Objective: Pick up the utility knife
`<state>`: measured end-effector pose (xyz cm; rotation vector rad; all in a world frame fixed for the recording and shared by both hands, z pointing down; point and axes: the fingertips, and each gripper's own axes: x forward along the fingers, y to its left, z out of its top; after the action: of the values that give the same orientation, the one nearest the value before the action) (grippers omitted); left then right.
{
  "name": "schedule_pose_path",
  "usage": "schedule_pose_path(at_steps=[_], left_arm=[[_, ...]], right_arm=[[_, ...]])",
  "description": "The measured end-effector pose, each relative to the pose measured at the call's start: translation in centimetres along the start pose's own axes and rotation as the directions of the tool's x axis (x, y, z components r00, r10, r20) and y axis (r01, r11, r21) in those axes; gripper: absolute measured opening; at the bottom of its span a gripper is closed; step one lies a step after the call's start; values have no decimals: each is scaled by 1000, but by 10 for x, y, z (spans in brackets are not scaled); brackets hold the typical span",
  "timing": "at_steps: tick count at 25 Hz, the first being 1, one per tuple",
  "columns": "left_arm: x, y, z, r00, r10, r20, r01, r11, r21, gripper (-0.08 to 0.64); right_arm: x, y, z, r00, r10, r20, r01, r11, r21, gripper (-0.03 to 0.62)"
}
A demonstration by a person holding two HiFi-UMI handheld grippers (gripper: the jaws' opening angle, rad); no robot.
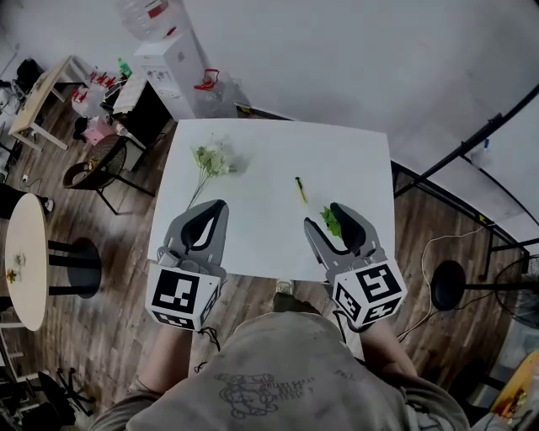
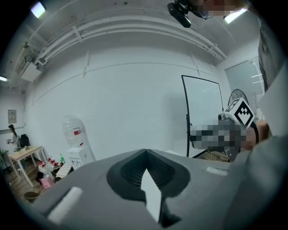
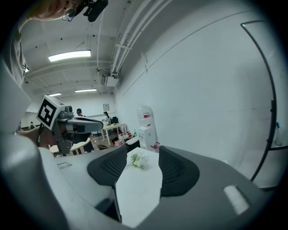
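Head view, right gripper (image 1: 325, 215) hovering, jaws apart

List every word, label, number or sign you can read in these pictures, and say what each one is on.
None can be read.
Shirt print: lettering around a drawing, too blurred to read.
Water bottle label: a red patch, too small to read.
Left cube and right cube: black-and-white square marker patterns, no words or numbers.
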<state>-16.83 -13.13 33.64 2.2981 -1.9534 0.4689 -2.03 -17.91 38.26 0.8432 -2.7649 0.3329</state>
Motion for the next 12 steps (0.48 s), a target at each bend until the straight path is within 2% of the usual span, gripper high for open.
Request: schedule_pose_path(at_steps=[7, 12], left_arm=[[46, 10, -4, 999, -17, -30, 17, 1000, -6, 0], [64, 15, 1, 999, -35, -33, 35, 999, -4, 0]], right_arm=[[28, -40, -3, 999, -20, -43, 20, 1000, -6, 229], [35, -53, -5, 997, -38, -67, 39, 999, 13, 227]])
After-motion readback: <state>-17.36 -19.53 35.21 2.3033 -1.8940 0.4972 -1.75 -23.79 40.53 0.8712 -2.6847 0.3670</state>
